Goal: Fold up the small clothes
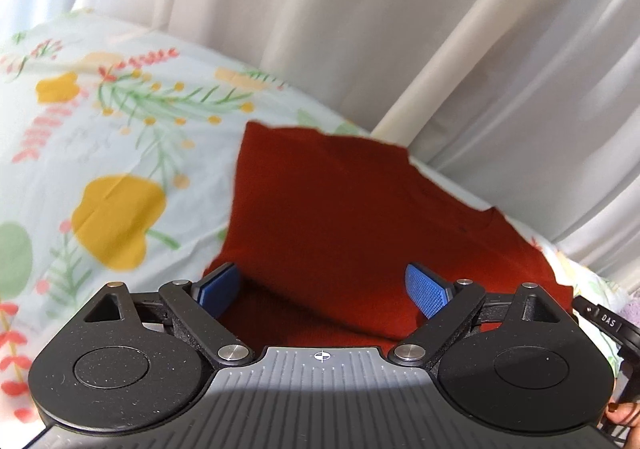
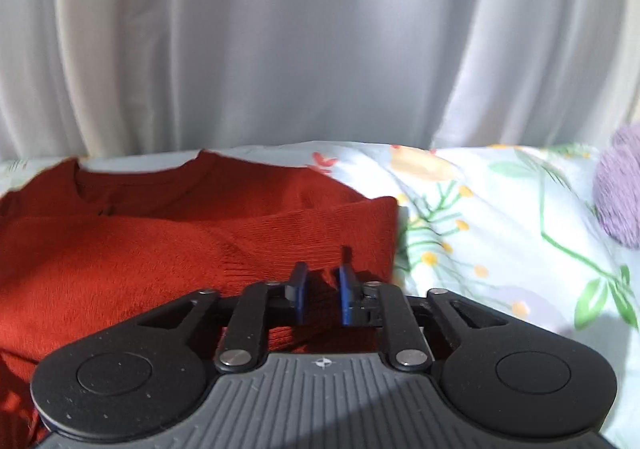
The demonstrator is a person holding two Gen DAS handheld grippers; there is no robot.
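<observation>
A rust-red knitted sweater (image 1: 340, 209) lies on a floral bedsheet (image 1: 120, 129), partly folded. Its neckline is toward the curtain and a ribbed sleeve or hem is laid across the body (image 2: 312, 225). My left gripper (image 1: 320, 273) hovers over the sweater's near part with its blue pads (image 1: 426, 289) spread wide and nothing between them. Above the sweater's (image 2: 160, 257) right side, close to the ribbed fold, is my right gripper (image 2: 322, 269). Its pads (image 2: 347, 289) stand a narrow gap apart. Red fabric shows beneath the gap, and I see none pinched.
White curtains (image 2: 280, 49) hang right behind the bed. A fuzzy purple item (image 2: 620, 201) lies on the sheet (image 2: 500, 229) at the far right. In the left wrist view, a black device part (image 1: 608, 319) and a person's fingers (image 1: 624, 415) show at the right edge.
</observation>
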